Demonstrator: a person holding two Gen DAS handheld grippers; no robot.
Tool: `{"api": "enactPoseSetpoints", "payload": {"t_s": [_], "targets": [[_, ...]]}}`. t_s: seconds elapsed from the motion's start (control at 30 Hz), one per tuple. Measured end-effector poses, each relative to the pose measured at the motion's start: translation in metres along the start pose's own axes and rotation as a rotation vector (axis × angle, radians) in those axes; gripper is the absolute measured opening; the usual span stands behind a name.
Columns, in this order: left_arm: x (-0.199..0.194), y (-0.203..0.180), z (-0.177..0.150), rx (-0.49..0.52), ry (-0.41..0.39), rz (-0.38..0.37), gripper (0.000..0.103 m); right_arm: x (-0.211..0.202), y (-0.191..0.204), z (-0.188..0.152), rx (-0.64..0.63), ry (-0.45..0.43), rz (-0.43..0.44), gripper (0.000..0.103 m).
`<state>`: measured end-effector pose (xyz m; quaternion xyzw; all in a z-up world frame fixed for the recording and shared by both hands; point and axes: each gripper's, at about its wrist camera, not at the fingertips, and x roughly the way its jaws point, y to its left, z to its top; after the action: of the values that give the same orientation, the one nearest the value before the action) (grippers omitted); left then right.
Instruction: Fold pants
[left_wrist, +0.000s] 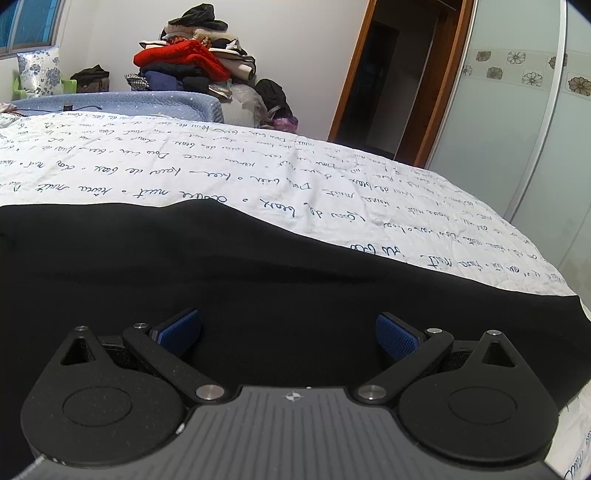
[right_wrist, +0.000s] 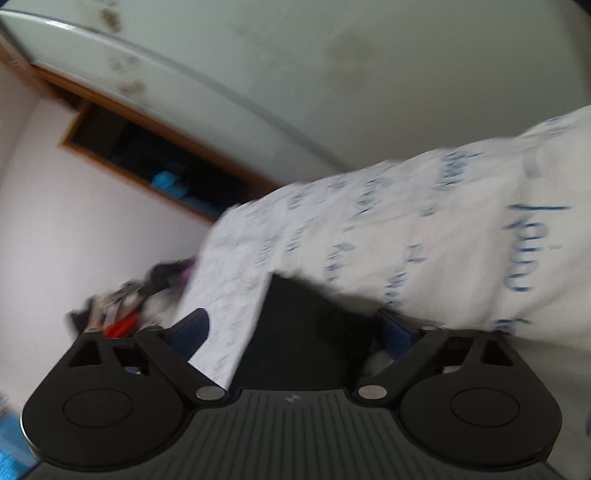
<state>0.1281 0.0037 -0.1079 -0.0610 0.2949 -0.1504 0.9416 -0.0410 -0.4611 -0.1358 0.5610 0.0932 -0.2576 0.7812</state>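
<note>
The black pants (left_wrist: 258, 273) lie spread flat on the bed's white sheet with blue handwriting (left_wrist: 229, 170). My left gripper (left_wrist: 288, 332) is open just above the pants, its blue pads (left_wrist: 177, 330) wide apart with nothing between them. The right wrist view is tilted and blurred. There my right gripper (right_wrist: 295, 328) is open, and a corner of the black pants (right_wrist: 306, 325) lies between its fingers on the white sheet (right_wrist: 406, 236). I cannot tell whether the fingers touch the cloth.
A tall pile of clothes with a red garment (left_wrist: 184, 59) stands beyond the bed's far end. A wooden door frame (left_wrist: 354, 74) and a frosted sliding wardrobe door (left_wrist: 517, 110) are at the right. The bed edge (left_wrist: 569, 295) drops off at the right.
</note>
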Motion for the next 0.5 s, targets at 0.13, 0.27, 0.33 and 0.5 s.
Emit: {"api": "enactPoseSetpoints", "payload": {"t_s": [0.13, 0.27, 0.33, 0.5], "targets": [[-0.001, 0.002, -0.001, -0.011, -0.004, -0.007, 0.102, 0.004, 0.017, -0.013, -0.06, 0.075, -0.084, 0.09], [-0.001, 0.003, -0.001, -0.019, -0.008, -0.015, 0.102, 0.022, 0.021, -0.008, -0.088, 0.062, -0.055, 0.103], [-0.002, 0.005, 0.0, -0.03, -0.011, -0.024, 0.102, 0.031, 0.017, 0.002, -0.061, 0.043, -0.009, 0.103], [-0.004, 0.011, -0.001, -0.058, -0.027, -0.045, 0.102, 0.031, 0.016, -0.008, -0.228, 0.03, 0.022, 0.09]]}}
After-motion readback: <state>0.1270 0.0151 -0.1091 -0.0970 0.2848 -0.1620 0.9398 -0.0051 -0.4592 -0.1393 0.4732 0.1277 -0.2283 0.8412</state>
